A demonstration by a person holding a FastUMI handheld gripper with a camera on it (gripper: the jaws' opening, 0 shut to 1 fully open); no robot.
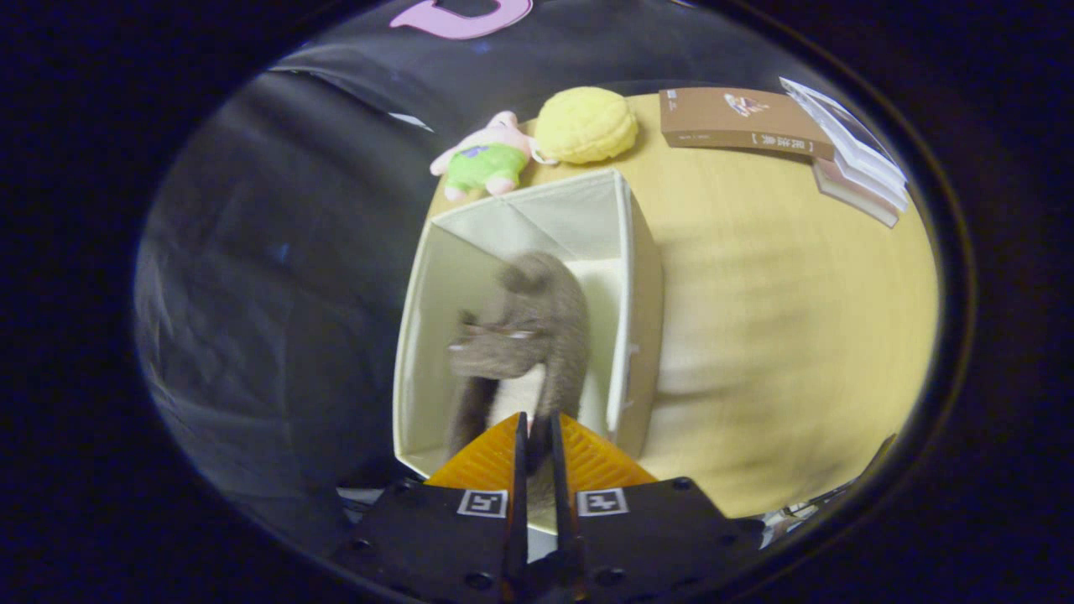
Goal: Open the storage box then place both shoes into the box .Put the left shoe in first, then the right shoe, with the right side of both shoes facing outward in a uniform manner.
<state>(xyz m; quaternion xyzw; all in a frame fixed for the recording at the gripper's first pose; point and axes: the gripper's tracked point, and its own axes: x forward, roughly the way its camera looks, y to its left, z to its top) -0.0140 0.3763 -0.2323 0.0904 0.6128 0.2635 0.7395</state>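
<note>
One fuzzy brown shoe hangs clamped by its collar in the tongs, at twelve o'clock over the open storage box, held for lowering inside.

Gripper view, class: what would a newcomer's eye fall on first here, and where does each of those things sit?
First, the fuzzy brown shoe, pinched between the fingers of the gripper and hanging over the open cream storage box. Next, on the wooden table beyond the box, a yellow plush ball beside a pink and green plush toy. To their right lies a brown book.
</note>
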